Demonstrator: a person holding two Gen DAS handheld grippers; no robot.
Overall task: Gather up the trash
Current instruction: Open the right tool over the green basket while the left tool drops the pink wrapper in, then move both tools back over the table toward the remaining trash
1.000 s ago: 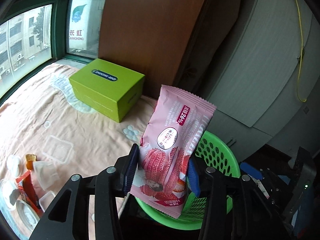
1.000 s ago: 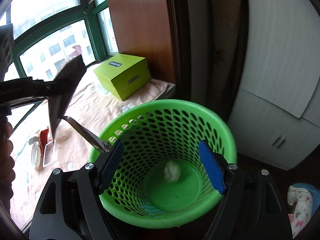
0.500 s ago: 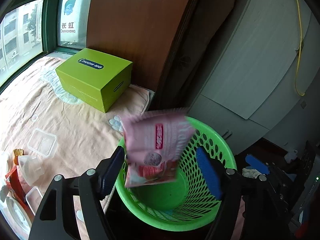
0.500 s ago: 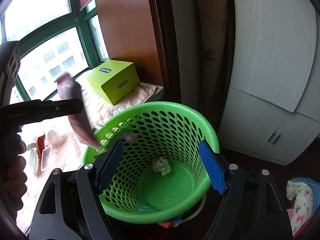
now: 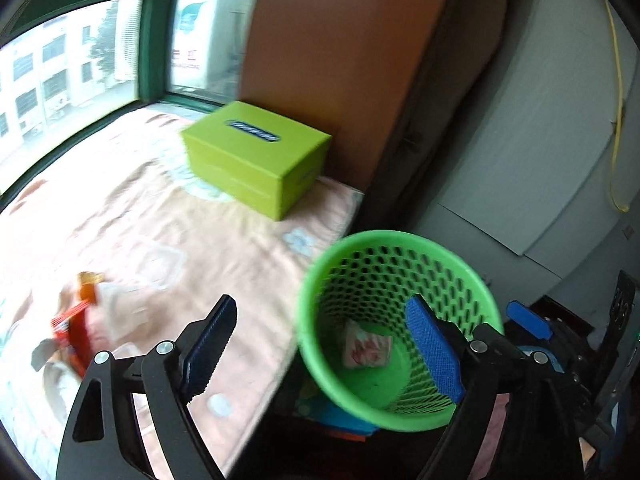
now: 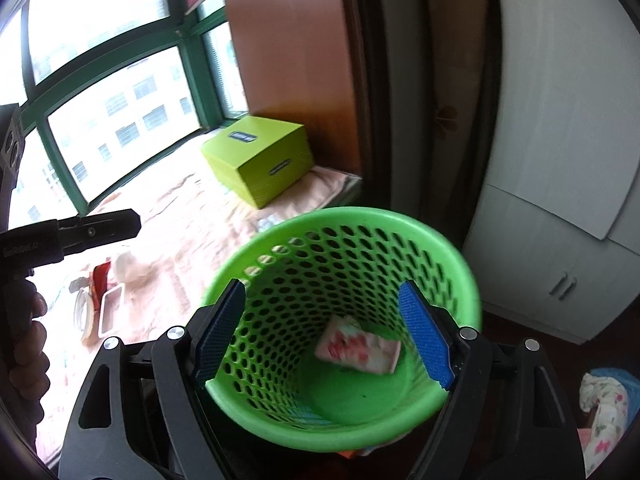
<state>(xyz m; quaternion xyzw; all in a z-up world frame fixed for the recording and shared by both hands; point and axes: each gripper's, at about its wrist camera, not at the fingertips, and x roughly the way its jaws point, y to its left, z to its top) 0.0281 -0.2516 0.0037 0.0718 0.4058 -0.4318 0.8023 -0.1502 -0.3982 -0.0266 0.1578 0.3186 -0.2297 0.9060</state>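
Left wrist view shows the left gripper (image 5: 320,344) with nothing between its jaws, which are opening wider. The pink wrapper (image 5: 367,350) lies at the bottom of the green basket (image 5: 384,238), which stands beside the bed (image 5: 200,224). So that piece of trash counts as collected, by my reading.

From the right wrist view, the right gripper (image 6: 324,334) hangs over the basket with its jaws spread and empty — the wrapper (image 6: 358,346) sits flat on the basket floor beneath it. No second piece shows in there; whether the wrapper hides one I cannot tell.

What is left lies on the bed: an orange-red packet (image 5: 74,328) and some clear plastic trays (image 6: 109,310), near each other and well apart from the basket. A green box (image 5: 256,160) sits further back by the window — trash or not, I cannot say. The task looks partway done, with several pieces still to fetch.
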